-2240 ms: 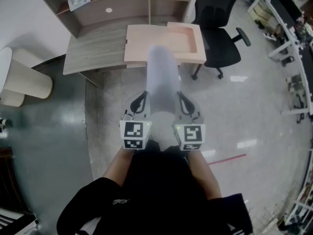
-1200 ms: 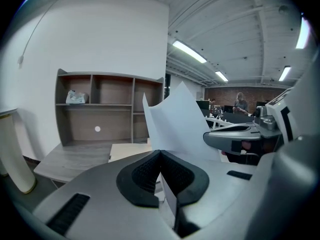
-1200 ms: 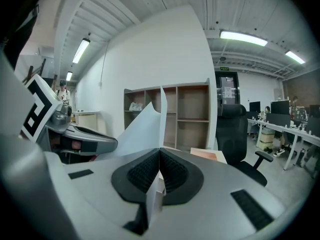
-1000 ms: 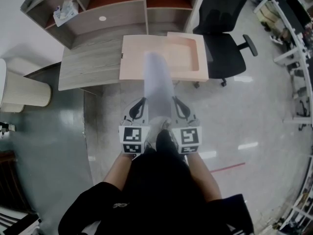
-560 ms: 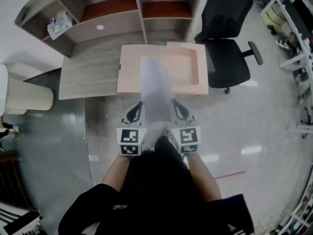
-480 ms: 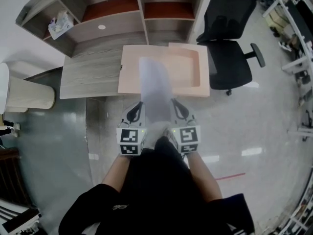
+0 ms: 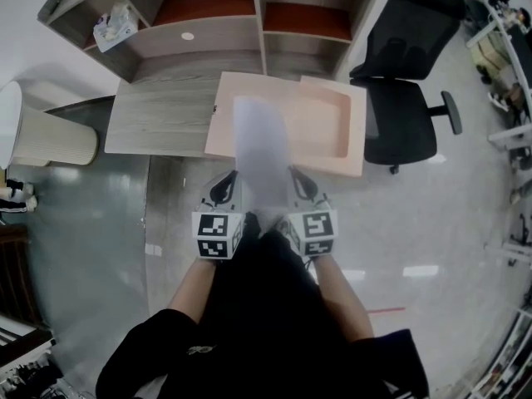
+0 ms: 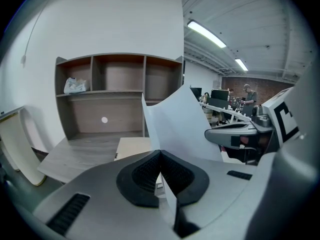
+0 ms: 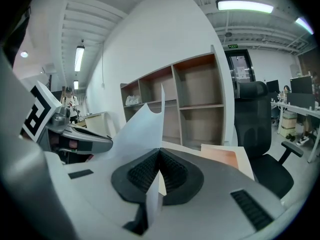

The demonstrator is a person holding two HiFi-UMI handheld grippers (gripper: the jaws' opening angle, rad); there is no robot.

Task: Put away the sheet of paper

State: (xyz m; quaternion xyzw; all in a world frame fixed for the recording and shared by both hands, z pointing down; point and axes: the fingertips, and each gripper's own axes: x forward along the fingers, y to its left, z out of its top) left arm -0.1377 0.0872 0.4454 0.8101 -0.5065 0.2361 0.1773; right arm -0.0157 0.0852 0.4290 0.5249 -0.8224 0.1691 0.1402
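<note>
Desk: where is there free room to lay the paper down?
The desk is bare left of the tray, up to its left edge. The tray's hollow, right of the held paper, also looks empty. Nowhere is crowded; only the shelf holds a pack.

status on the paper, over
Left gripper and right gripper both shut on white paper sheet. Sheet points toward pale pink tray on grey wooden desk. Black office chair off right.

The two forearms reach forward from the body, side by side; the left gripper (image 7: 224,189) and right gripper (image 7: 298,187) sit level with each other, near together, pointing ahead and somewhat down; each has its jaws pressed together on the near edge of the sheet of paper (image 7: 259,144).
</note>
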